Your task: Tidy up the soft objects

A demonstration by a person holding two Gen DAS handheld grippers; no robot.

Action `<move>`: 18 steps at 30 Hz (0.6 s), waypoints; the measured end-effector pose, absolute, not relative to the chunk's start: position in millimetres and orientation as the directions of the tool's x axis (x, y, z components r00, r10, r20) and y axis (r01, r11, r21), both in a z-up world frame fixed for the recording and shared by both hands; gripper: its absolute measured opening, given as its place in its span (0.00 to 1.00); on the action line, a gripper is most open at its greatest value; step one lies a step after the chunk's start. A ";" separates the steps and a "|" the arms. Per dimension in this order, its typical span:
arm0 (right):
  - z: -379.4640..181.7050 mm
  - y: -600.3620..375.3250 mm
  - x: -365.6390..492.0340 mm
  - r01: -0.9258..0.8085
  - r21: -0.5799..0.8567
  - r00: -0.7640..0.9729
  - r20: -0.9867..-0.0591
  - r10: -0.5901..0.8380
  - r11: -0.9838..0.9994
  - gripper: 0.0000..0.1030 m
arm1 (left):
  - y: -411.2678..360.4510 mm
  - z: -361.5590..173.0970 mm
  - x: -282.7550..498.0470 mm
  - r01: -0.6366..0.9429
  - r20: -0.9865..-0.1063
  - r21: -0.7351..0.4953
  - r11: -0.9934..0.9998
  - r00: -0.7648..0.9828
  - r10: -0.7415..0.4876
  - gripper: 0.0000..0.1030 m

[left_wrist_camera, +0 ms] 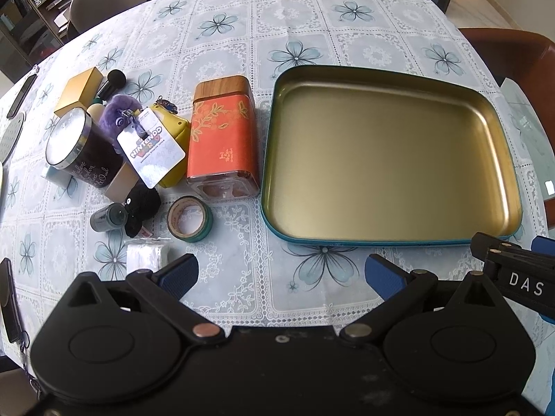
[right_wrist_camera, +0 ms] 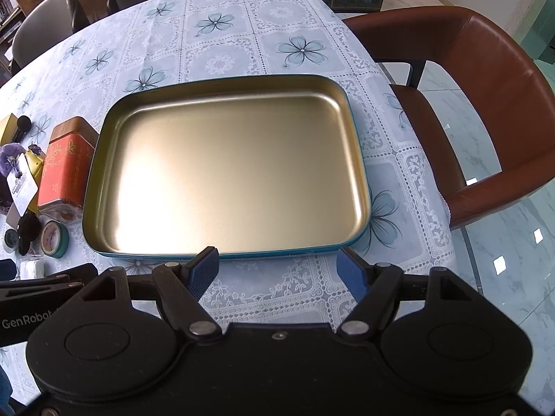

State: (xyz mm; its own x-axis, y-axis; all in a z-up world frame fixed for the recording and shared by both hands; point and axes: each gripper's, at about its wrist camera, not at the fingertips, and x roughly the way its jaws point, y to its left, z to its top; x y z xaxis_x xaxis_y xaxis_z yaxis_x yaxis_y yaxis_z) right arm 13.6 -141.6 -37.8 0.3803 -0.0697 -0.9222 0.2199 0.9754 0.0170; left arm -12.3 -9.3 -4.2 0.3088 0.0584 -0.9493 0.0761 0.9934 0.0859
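A purple plush (left_wrist_camera: 119, 112) with a white Nintendo tag (left_wrist_camera: 151, 150), a yellow plush (left_wrist_camera: 175, 138) and a black fuzzy toy (left_wrist_camera: 140, 209) lie in a clutter at the table's left. An empty gold tin tray (left_wrist_camera: 392, 85) with a teal rim sits to their right; it also shows in the right wrist view (right_wrist_camera: 225, 85). My left gripper (left_wrist_camera: 281, 272) is open and empty, near the table's front edge. My right gripper (right_wrist_camera: 279, 270) is open and empty, just in front of the tray's near rim.
Around the plush toys: an orange tin with wooden lid (left_wrist_camera: 222, 135), a dark candle jar (left_wrist_camera: 81, 149), a gold box (left_wrist_camera: 81, 90), a tape roll (left_wrist_camera: 189, 218), a small grey bottle (left_wrist_camera: 109, 216), a white packet (left_wrist_camera: 145, 256). A brown chair (right_wrist_camera: 485, 104) stands right of the table.
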 end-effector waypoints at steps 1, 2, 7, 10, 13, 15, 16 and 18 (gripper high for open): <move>-38.1 -142.5 13.4 0.220 0.018 0.379 -0.923 -0.068 0.975 0.68 | -10.1 -4.4 -12.2 0.077 -0.950 0.087 0.993 0.308 0.059 1.00; -38.2 -142.7 13.4 0.221 0.020 0.379 -0.923 -0.067 0.975 0.68 | -10.7 -4.5 -12.2 0.077 -0.950 0.088 0.993 0.308 0.061 1.00; -38.3 -144.9 13.7 0.223 0.027 0.379 -0.923 -0.061 0.974 0.68 | -12.5 -5.5 -11.3 0.080 -0.949 0.093 0.992 0.308 0.064 1.00; -38.6 -146.6 14.4 0.228 0.031 0.378 -0.924 -0.059 0.973 0.68 | -13.4 -6.4 -10.0 0.084 -0.950 0.096 0.992 0.307 0.066 1.00; -38.9 -148.1 15.2 0.232 0.034 0.376 -0.925 -0.058 0.972 0.68 | -14.3 -7.6 -8.7 0.088 -0.950 0.097 0.991 0.305 0.066 1.00; -39.2 -149.0 15.5 0.234 0.034 0.374 -0.926 -0.058 0.972 0.68 | -15.1 -8.7 -8.0 0.091 -0.951 0.098 0.991 0.303 0.066 1.00; -39.5 -149.4 15.8 0.237 0.034 0.373 -0.926 -0.058 0.971 0.68 | -15.3 -9.3 -7.7 0.093 -0.951 0.098 0.991 0.302 0.066 1.00; -40.2 -149.6 16.3 0.241 0.035 0.370 -0.927 -0.059 0.970 0.68 | -15.5 -10.6 -7.2 0.095 -0.952 0.097 0.991 0.298 0.065 1.00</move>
